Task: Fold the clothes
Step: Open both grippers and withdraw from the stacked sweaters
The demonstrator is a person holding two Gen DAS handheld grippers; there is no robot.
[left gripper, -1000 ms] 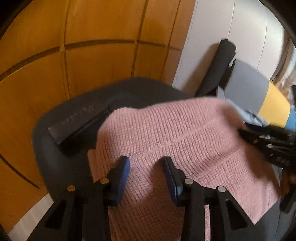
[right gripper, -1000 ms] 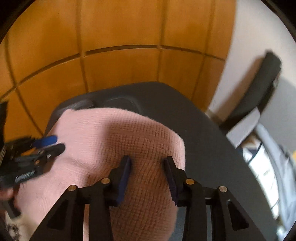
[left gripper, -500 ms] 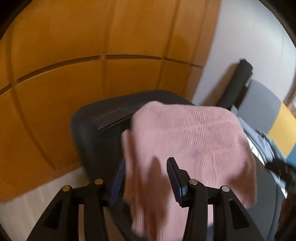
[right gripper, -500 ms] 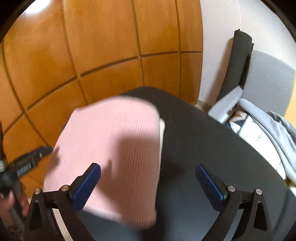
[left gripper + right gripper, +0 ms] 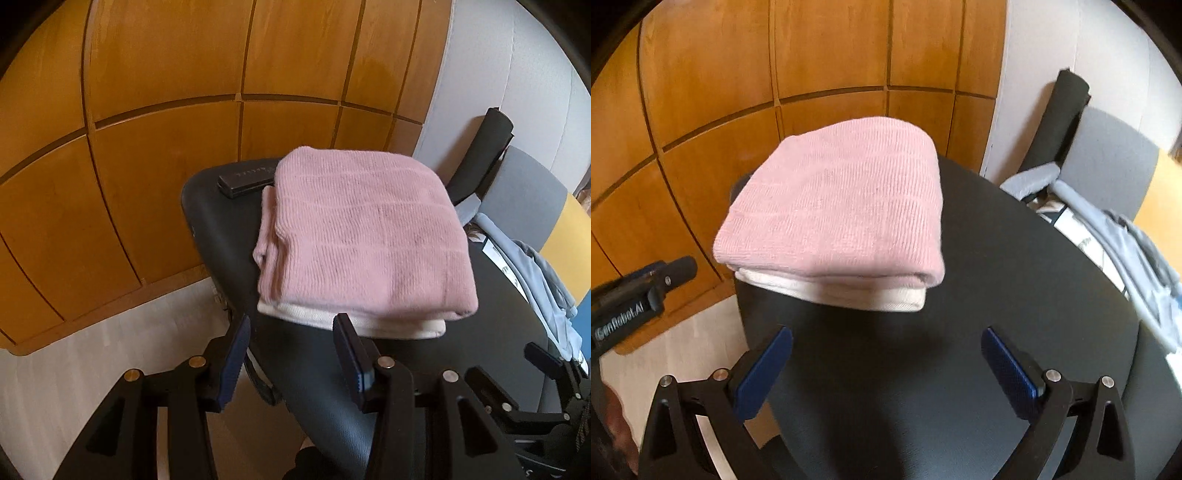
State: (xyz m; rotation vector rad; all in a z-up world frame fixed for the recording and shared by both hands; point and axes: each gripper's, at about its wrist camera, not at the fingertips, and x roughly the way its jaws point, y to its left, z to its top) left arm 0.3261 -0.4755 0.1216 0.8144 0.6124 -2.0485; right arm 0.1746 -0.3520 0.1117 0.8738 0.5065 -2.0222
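A folded pink ribbed knit garment (image 5: 364,236) lies flat on top of a folded white cloth item (image 5: 354,319); the two form one stack on the round black tabletop (image 5: 1015,295). The stack sits toward the far left part of the table, its near edge facing both claws. A dark flat rectangular bar-shaped object (image 5: 245,179) lies on the table at the far end of the stack, touching or just beside the pink garment; which cannot be told.

The left gripper (image 5: 291,356) has its blue-padded jaws parted, nothing between them, just short of the white item's near edge. The right gripper (image 5: 886,365) has its jaws spread wide, holding nothing, over bare tabletop near the stack.

No container is in view. A light grey-blue garment (image 5: 1123,240) lies draped at the table's right edge, beside a grey-backed chair (image 5: 524,192). Orange wood wall panels (image 5: 827,51) stand behind the table.
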